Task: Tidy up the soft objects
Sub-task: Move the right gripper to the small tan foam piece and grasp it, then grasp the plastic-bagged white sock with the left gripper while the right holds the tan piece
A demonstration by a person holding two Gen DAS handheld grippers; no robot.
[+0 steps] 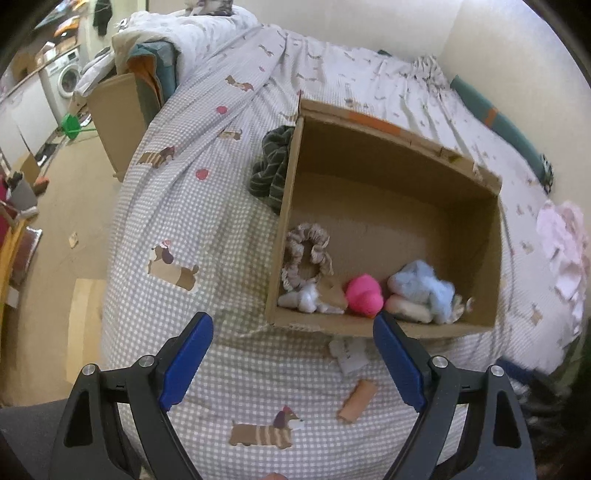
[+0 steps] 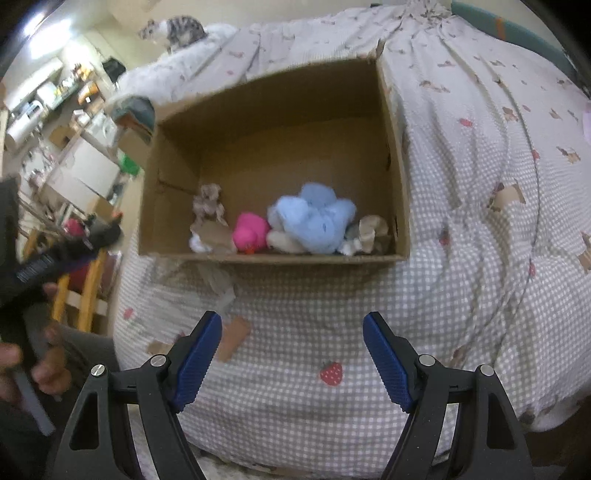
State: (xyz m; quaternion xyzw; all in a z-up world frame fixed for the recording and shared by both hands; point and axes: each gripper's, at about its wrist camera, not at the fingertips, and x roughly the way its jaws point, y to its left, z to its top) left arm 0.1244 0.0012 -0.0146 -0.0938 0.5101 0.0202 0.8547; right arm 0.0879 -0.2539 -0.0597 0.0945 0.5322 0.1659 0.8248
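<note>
An open cardboard box (image 1: 369, 332) sits on a checked bedspread; it also shows in the right wrist view (image 2: 266, 260). Inside along its near wall lie a beige scrunchie (image 1: 306, 251), a pink rubber duck (image 1: 364, 295), a light blue fluffy cloth (image 1: 424, 286) and small white and cream soft pieces. The right wrist view shows the duck (image 2: 251, 232) and the blue cloth (image 2: 314, 218). A dark green striped cloth (image 1: 271, 170) lies outside the box's left wall. My left gripper (image 1: 291, 354) is open and empty, short of the box. My right gripper (image 2: 291, 354) is open and empty too.
A pale pink cloth (image 1: 565, 247) lies on the bed at the right. A small white tag (image 1: 349, 354) and a tan roll (image 1: 358, 400) lie on the bedspread before the box. A cat (image 2: 173, 29) sits at the bed's far end. The floor and furniture are to the left.
</note>
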